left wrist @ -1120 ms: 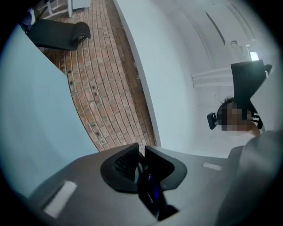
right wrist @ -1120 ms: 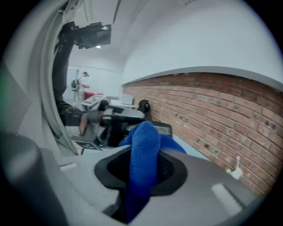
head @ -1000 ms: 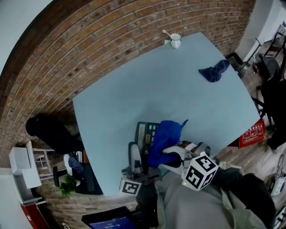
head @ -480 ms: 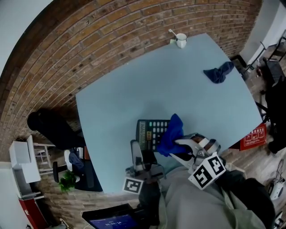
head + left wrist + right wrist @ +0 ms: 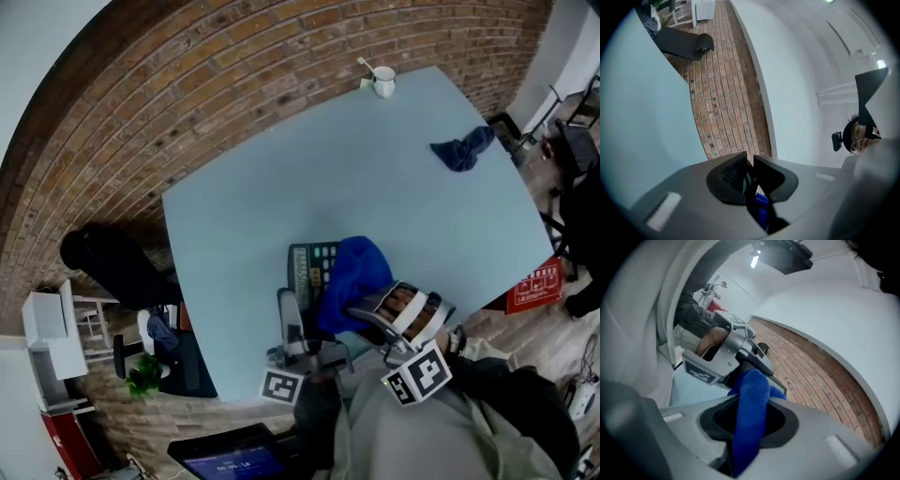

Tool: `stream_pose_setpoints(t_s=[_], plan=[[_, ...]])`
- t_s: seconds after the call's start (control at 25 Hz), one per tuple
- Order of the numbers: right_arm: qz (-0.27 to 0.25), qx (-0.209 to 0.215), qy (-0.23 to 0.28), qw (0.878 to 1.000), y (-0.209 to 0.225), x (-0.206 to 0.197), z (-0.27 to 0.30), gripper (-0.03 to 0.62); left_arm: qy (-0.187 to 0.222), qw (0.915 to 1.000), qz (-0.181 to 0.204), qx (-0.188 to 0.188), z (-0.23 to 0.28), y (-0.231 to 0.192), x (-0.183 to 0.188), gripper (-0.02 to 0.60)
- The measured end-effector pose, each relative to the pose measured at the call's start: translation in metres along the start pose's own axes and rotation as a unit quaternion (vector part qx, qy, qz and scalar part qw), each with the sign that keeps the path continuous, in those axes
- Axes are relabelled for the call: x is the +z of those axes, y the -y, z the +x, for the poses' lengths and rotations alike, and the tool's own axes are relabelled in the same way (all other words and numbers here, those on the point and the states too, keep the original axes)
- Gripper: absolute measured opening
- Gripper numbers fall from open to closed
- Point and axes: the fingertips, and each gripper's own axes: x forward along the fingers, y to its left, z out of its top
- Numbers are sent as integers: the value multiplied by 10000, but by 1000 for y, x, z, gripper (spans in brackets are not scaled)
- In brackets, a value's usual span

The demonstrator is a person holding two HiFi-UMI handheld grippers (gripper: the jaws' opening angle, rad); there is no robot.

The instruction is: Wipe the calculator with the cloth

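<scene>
Right tool (image 5: 749, 423) clenched on a bunched blue cloth (image 5: 352, 281), left tool (image 5: 751, 174) pinched nearly closed on the near edge of the calculator (image 5: 309, 269) — a person worked at the near side of a pale blue surface (image 5: 309, 159). The hold on the calculator looked thin. A firm stroke could well have levered it out of the jaws or swung it round, and it sat close to the surface's near edge, where a slip might have sent it off. The cloth hung from its tool in a loose fold, so a dragging pass risked pulling it free — or pressing keys. The calculator lay just ahead of the right tool, its right part under the cloth, its left strip and a few rows of keys showing beside it. Whether it rested flat on the surface or was tipped clear of it could not be told.
</scene>
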Motion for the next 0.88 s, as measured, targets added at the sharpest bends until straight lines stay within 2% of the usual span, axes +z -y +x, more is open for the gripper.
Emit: stream_pose_setpoints(t_s=[0.12, 0.28, 0.36, 0.48, 0.6, 0.72, 0.88], plan=[[423, -46, 29, 9991, 0, -20, -15, 94, 7, 10000, -5, -87, 0, 1, 4, 41], [1386, -311, 171, 9897, 16, -48, -34, 94, 98, 9993, -149, -316, 2, 6, 13, 41], [1885, -609, 242, 9799, 34, -62, -40, 94, 74, 9984, -192, -527, 4, 13, 15, 41], [2645, -978, 586, 9576, 65, -80, -40, 94, -74, 9963, -270, -815, 5, 24, 11, 41], [2830, -1206, 803, 9481, 86, -84, -39, 94, 11, 9956, -445, -824, 6, 26, 9, 41], [2945, -922, 987, 9461, 76, -71, -40, 94, 226, 9958, -522, -712, 6, 18, 16, 41], [2526, 100, 1421, 9570, 23, -27, -46, 94, 359, 9953, -506, -742, 5, 13, 29, 40]])
